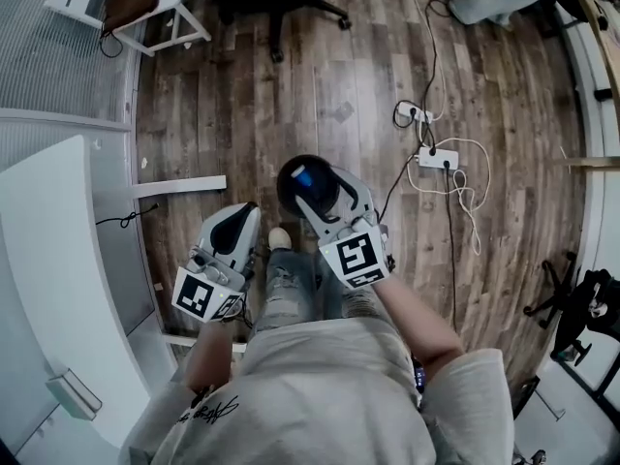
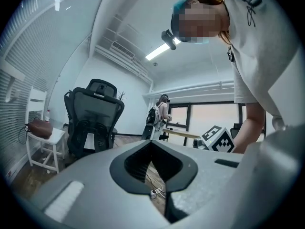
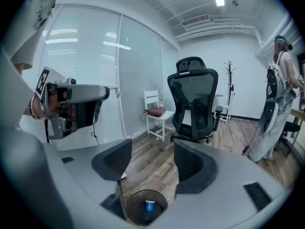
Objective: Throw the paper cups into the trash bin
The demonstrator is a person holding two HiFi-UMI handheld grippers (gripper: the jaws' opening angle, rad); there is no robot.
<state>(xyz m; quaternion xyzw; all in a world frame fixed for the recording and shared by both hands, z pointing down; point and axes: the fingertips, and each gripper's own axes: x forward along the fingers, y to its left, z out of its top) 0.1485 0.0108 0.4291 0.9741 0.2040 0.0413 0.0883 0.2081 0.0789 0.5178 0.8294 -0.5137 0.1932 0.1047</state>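
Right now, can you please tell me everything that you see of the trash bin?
The trash bin is round and dark, with an open top and no lid in view. Its material cannot be told. It stands upright on the wooden floor, in front of the person's feet. Inside lies one blue paper cup with a pale rim. The right gripper hangs open and empty above it. No gripper touches the bin.

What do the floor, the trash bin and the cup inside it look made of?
The floor looks like matte wood or wood-look laminate: plank seams and grain show. The trash bin is dark, round and smooth-walled, probably plastic, possibly metal. The cup is blue with a pale rim, likely paper, too small to confirm.
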